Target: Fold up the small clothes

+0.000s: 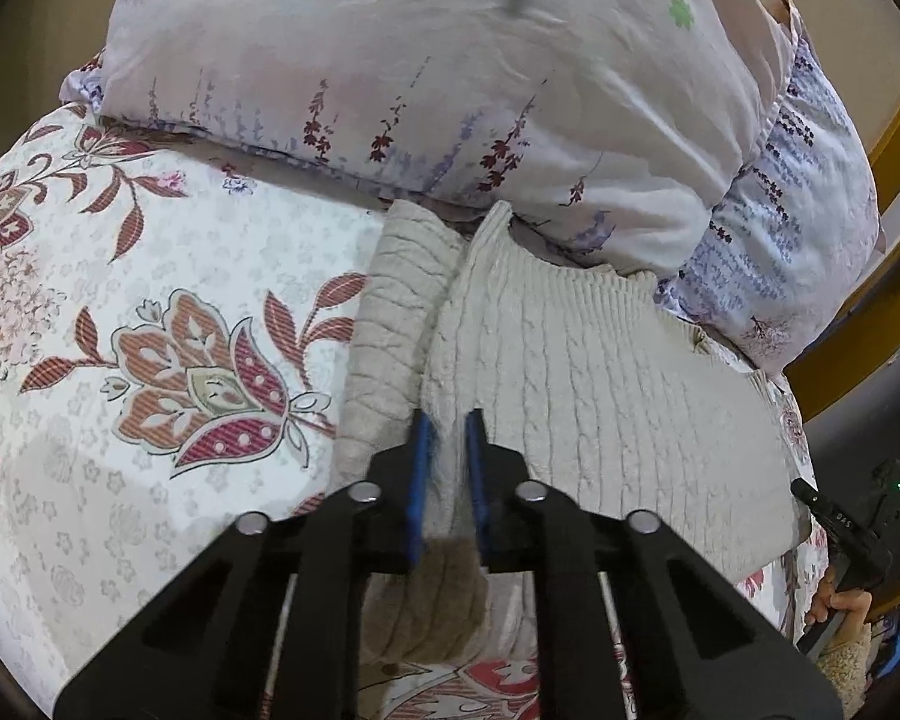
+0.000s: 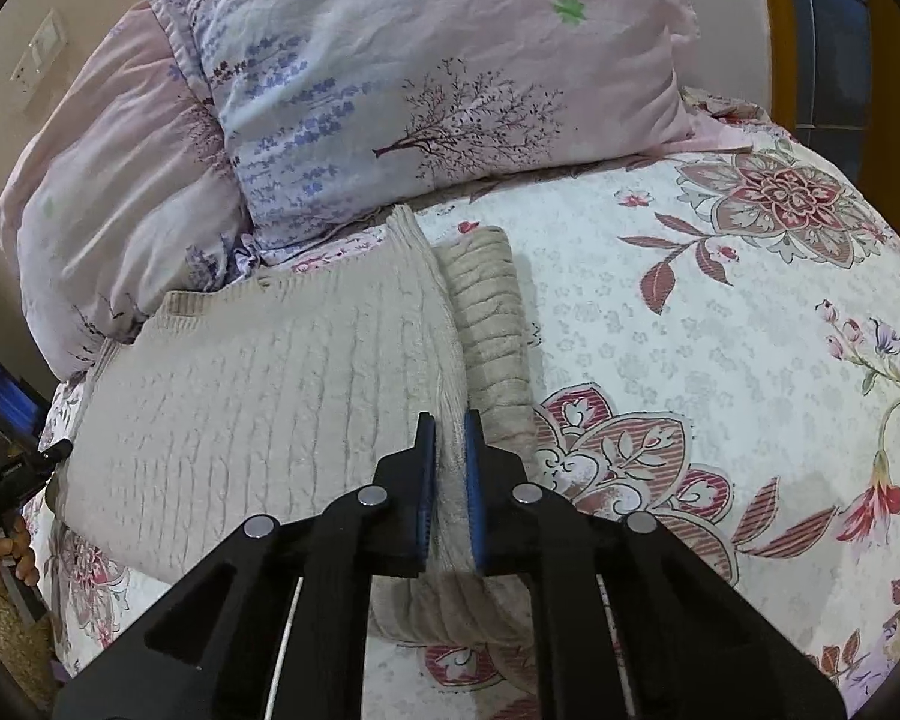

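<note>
Pinching a ridge of knit on each side, both tools have bitten into the cream cable-knit sweater (image 1: 600, 372) that lies spread on the floral bedsheet (image 1: 150, 312), its far edge tucked against the pillows (image 1: 420, 60). The left gripper (image 1: 450, 468) has its blue pads nearly together on a raised fold along the sweater's left edge, next to the sleeve (image 1: 390, 324) lying alongside the body; the right gripper (image 2: 448, 468) is closed the same way on the fold at the opposite edge, where the other sleeve (image 2: 492, 330) runs beside it. The worry, to my eye, is how little cloth each pinch holds: a loose, stretchy knit like this could slide out of narrow pads once it is lifted, or only the top layer may be caught, so the back panel and the sleeves would trail behind and the fold would come out crooked. If one side is raised faster than the other the body may twist, and the far edge could drag against the pillows. I cannot tell how many layers sit between the pads, since the black fingers cover the near hem in both views. The neckline is hard to pick out, the pillows hide whatever lies under them, and only a sliver of the person's hand (image 1: 840, 606) shows at the frame's edge.
</note>
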